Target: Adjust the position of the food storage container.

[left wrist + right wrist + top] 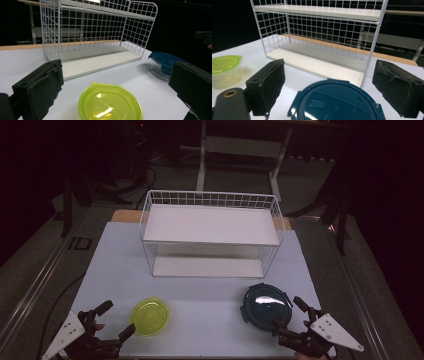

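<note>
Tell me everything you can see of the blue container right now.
The blue container is round, with a dark teal snap-on lid, side latches and a clear body under it. The lid is on and glossy. It sits upright on the pale table, in front of the white wire rack's right end. The open right gripper is just short of it; nothing touches it.

White table with a rack and two containers

The table carries a white wire rack toward its far side, with two flat shelves that look bare, though the light is dim. Nearer the front edge, a yellow-green lidded container sits on the left and a dark blue lidded container on the right, well apart.
</note>
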A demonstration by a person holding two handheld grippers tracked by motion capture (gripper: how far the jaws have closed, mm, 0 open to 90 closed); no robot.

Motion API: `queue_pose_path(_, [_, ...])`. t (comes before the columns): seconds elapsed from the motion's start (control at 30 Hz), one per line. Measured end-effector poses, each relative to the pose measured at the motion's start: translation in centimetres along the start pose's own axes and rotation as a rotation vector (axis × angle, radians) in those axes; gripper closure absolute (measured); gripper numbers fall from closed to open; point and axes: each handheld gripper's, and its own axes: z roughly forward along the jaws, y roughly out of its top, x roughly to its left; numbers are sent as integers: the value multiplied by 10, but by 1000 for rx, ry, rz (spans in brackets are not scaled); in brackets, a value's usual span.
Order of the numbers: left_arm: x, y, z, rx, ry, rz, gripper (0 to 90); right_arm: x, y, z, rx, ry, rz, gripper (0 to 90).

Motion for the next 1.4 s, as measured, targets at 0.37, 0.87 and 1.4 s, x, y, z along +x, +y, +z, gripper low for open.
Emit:
queue_pose_path(0.37, [0, 0, -2, -3, 6, 5, 0, 4, 16, -3, 11, 38, 25, 110])
queue_pose_path(0.87, [0, 0, -2, -8, 7, 4, 0, 17, 5, 15, 209, 132, 91, 284])
queue_pose_path(1.4, [0, 0, -2, -4, 6, 7, 0, 36, -20, 28, 353, 116, 33, 899])
